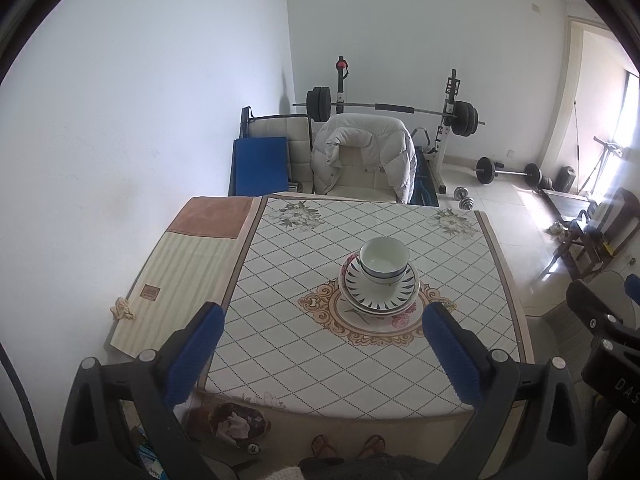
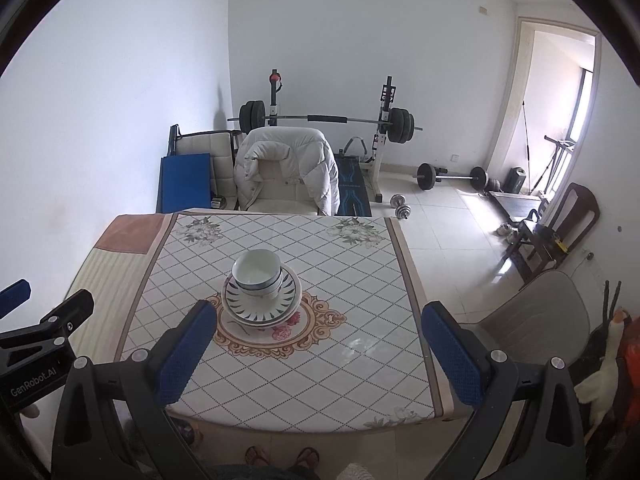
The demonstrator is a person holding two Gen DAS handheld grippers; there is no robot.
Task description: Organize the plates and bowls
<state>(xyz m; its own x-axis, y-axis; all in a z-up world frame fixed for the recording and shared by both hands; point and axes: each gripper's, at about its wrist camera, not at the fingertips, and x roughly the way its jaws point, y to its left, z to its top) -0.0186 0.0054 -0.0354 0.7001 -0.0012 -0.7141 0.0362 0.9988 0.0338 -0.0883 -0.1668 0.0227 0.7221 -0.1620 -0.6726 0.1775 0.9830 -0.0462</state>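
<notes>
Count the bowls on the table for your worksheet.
2 at least: both nested at the table's centre, the top bowl inside a blue-banded bowl, on stacked plates. Another could be hidden inside the nest.

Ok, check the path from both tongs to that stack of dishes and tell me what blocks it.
Nothing visible does. The stack of bowls on plates sits alone mid-table, with only bare tablecloth between it and the open left tongs and the open right tongs, both held back at the near edge.
</notes>
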